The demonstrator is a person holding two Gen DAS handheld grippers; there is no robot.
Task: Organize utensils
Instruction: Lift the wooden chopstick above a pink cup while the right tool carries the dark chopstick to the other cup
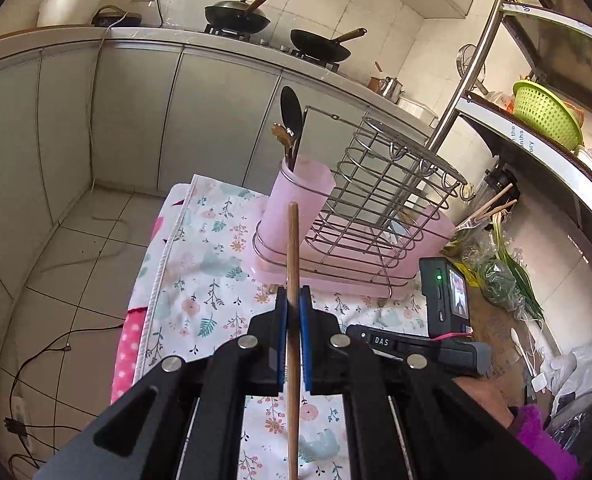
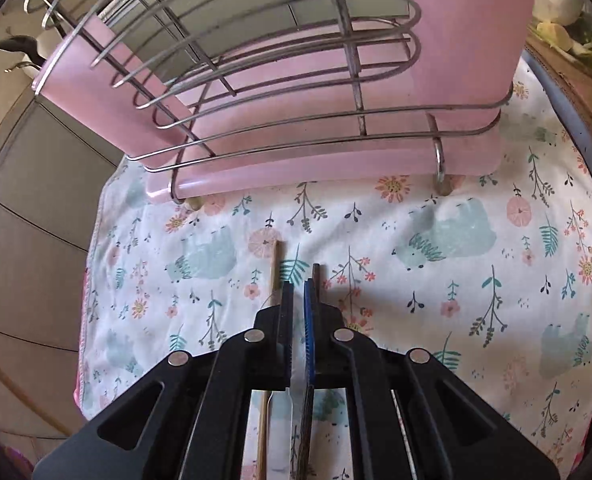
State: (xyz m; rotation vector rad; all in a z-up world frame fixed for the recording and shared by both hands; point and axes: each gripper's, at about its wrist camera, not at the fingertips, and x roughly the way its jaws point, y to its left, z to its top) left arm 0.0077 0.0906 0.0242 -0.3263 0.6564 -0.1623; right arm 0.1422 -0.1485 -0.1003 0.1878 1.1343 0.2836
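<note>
Both tongs narrow: left gripper [image 1: 294,300] clamps wooden chopstick [image 1: 293,248]; right gripper [image 2: 299,292] closed above floral cloth [image 2: 435,280].

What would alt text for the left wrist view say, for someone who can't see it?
The left gripper is clamped on a wooden chopstick above a floral cloth, pointing toward a wire utensil rack with pink cups. One pink cup holds a black spoon. Kitchen cabinets and two woks on a stove lie behind.
</note>
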